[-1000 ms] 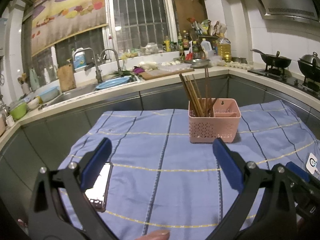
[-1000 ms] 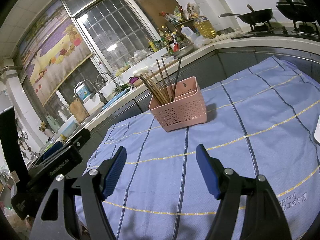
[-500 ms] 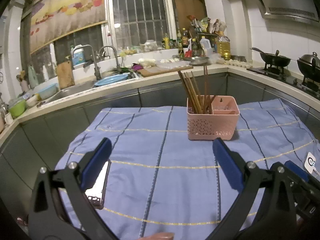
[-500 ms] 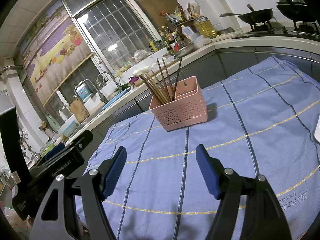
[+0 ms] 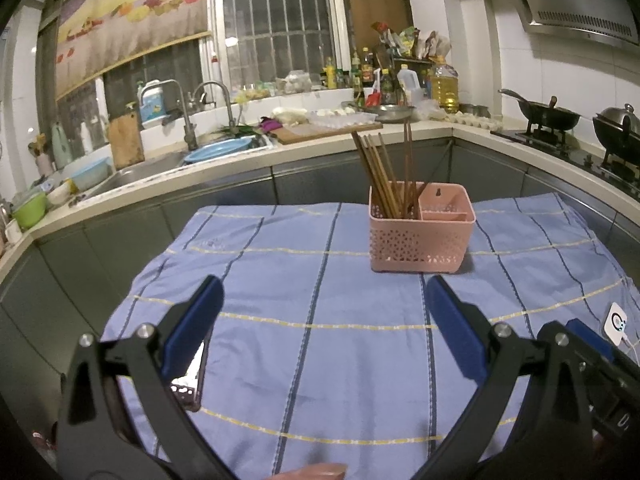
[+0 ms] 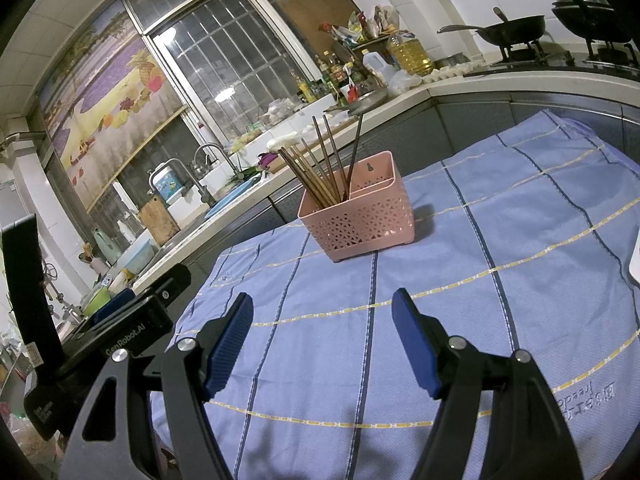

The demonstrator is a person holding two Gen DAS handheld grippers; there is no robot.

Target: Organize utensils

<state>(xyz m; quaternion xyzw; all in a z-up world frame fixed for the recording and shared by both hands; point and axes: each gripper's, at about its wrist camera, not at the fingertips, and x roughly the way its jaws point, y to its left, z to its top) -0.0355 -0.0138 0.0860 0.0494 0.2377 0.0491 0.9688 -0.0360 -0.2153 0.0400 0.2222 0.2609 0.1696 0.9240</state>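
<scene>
A pink perforated utensil basket [image 5: 421, 238] stands on the blue striped cloth [image 5: 320, 344], with several brown chopsticks [image 5: 380, 176] upright in its left compartment; its right compartment looks empty. It also shows in the right wrist view [image 6: 360, 220] with the chopsticks [image 6: 324, 168]. My left gripper [image 5: 322, 304] is open and empty, well short of the basket. My right gripper [image 6: 322, 320] is open and empty, also short of the basket. The left gripper's body [image 6: 120, 332] shows at the left of the right wrist view.
A phone [image 5: 192, 376] lies on the cloth by the left finger. A small white device [image 5: 616, 324] with a cable lies at the cloth's right edge. Behind are the counter, a sink [image 5: 160, 164] and a stove with a wok [image 5: 548, 116].
Both grippers have pulled back slightly from the basket and the left view has tilted down a little. Both stay open and empty.
</scene>
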